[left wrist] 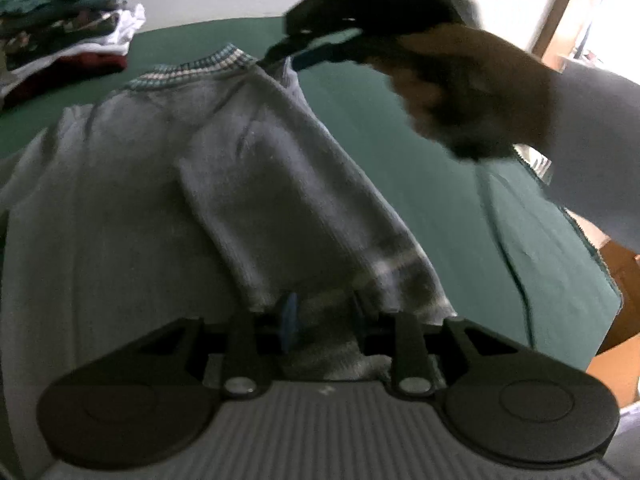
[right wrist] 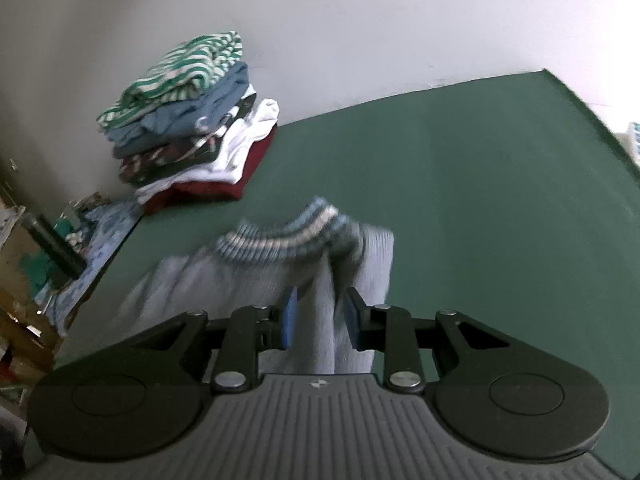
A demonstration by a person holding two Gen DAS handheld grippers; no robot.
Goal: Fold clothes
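Both grippers, L [left wrist: 324, 316] & R [right wrist: 320, 316], pinching grey sweater [left wrist: 120, 200] on green tabletop [right wrist: 460, 160].

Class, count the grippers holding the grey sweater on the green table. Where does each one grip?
2. The left gripper pinches the striped sleeve cuff; the right gripper clamps the shoulder fabric near the striped collar of the grey sweater.

Sweater [right wrist: 256, 276] lies on table [right wrist: 460, 184]; clothes stack [right wrist: 188, 132] behind-left.

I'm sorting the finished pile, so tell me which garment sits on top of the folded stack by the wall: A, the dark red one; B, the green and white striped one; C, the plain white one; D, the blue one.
B: the green and white striped garment crowns the stack, with blue, white and dark red layers beneath it.
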